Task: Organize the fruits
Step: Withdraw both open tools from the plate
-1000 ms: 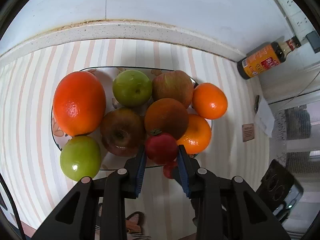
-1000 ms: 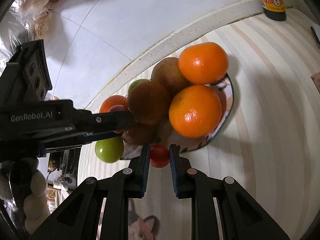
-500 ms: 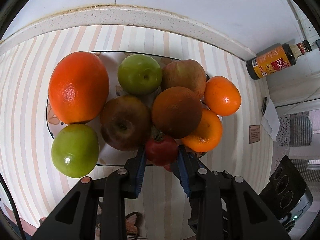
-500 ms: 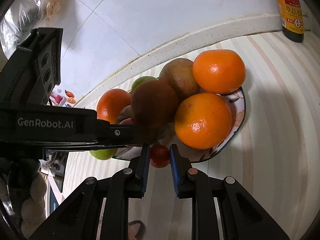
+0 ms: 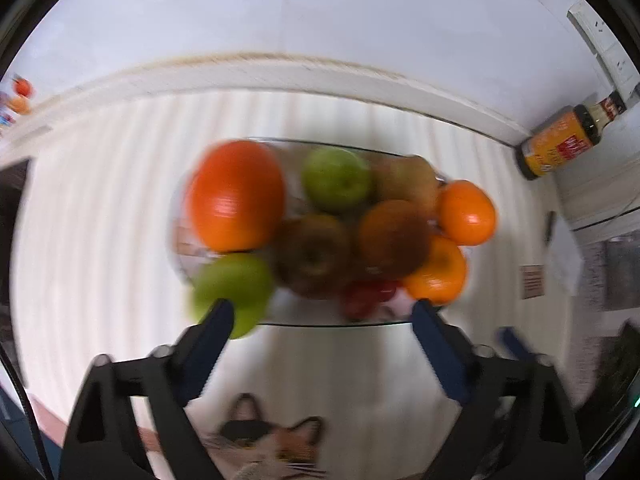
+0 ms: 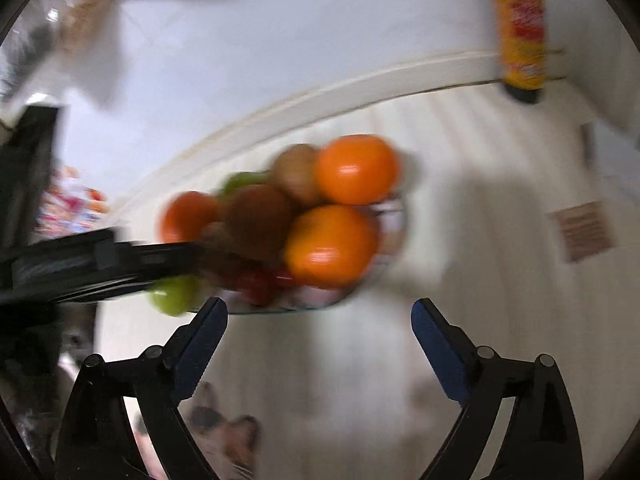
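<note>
While both frames are pretty blurry, the left wrist view still shows the left hand-held gripper point(image 5: 320, 312) with its jaws opening wide and nothing between them. The plate point(image 5: 320, 323) sits just beyond the fingertips, piled with a big orange point(image 5: 238, 196), two green apples point(image 5: 336, 178), brownish apples, smaller oranges and the small red fruits point(image 5: 368, 294) at the plate's near edge. My guess is this is the let-go step: back away from the plate without clipping that near green apple or nudging the pile.

Right wrist view: the right hand-held gripper point(image 6: 320, 312) is opening wide too, empty, just short of the plate point(image 6: 394, 216). The other gripper's arm reaches in across the plate's left side.

The striped surface point(image 5: 100, 220) runs back from the plate to a pale ledge and white wall, with a sauce bottle point(image 6: 520, 36) standing well apart from the plate.
</note>
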`<state>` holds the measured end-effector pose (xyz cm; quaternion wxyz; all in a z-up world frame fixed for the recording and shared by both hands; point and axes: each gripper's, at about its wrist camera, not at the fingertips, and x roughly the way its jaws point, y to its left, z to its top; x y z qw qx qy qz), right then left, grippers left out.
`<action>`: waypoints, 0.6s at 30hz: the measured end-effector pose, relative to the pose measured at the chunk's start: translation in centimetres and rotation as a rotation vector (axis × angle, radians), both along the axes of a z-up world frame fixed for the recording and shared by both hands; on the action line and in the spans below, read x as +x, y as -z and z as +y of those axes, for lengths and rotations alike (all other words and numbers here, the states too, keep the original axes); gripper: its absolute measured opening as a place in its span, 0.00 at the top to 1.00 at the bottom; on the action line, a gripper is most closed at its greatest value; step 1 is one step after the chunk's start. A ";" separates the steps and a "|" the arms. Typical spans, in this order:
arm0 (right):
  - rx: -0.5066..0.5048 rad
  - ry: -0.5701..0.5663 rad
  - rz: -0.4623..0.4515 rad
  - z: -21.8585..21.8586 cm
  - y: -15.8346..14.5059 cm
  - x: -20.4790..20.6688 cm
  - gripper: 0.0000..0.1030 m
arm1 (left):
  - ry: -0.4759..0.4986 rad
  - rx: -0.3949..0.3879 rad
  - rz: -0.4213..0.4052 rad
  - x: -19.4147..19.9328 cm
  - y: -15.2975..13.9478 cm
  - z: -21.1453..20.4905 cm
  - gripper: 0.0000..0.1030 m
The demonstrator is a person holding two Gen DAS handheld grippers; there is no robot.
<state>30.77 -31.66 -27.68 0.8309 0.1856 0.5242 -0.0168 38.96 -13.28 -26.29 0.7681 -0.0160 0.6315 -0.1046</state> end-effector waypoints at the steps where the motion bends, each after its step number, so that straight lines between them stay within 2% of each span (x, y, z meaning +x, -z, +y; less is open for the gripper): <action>1: -0.025 0.006 0.026 -0.2 -0.2 0.0 0.07 | -0.002 0.047 -0.022 -0.4 -0.3 0.5 0.10; 4: -0.085 0.009 0.067 -0.7 -1.3 -0.3 0.05 | -0.027 0.126 -0.065 -1.3 -0.6 1.7 0.04; 11: -0.144 -0.044 0.051 0.7 -4.0 -0.7 0.05 | -0.056 0.122 -0.109 -3.3 -2.3 2.9 0.03; 18: -0.167 -0.074 -0.006 2.9 -8.9 -2.2 0.05 | -0.077 0.119 -0.232 -6.9 -7.6 3.8 0.03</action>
